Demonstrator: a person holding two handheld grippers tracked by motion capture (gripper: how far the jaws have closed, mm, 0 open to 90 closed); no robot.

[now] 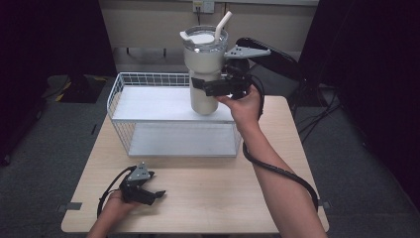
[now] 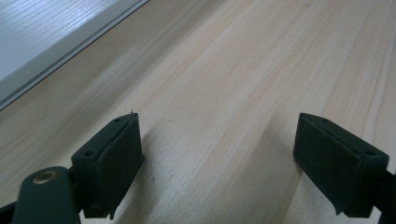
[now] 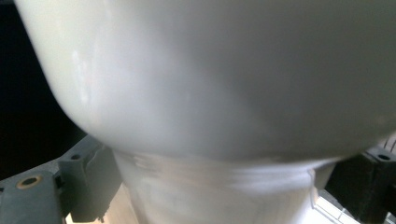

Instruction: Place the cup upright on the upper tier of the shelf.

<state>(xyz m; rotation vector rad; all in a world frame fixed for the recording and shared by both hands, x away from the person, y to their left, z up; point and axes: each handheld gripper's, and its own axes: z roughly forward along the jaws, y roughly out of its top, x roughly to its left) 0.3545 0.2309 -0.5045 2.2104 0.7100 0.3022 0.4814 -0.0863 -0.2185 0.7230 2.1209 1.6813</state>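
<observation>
- Two grippers share the high view. The right gripper (image 1: 210, 85) pinches a cream tumbler (image 1: 205, 69) at the narrow lower part of its body and holds it upright above the top shelf of a white wire rack (image 1: 148, 79), its base near or just touching the shelf board; I cannot tell which. Gripping below the wide upper part probably keeps the cup from slipping down, and keeping it upright suits the lid and straw (image 1: 223, 25) on top. The left gripper (image 1: 153, 194) rests low on the near left of the surface (image 1: 218, 198), well apart from the rack, its jaws apart and holding nothing; it looks parked out of the way.
- The surface is pale wood grain, bare apart from the rack, which stands on its far half. Around it lie grey carpet and dark curtains, with a pale wall and an outlet behind, and a black chair beyond the far edge.
- In the left gripper view, the jaws stand spread just over bare wood, with the rack's white base at the upper left.
- In the right gripper view, the tumbler (image 3: 224, 93) bulges above its narrower base, with a black jaw pressed against each side.
</observation>
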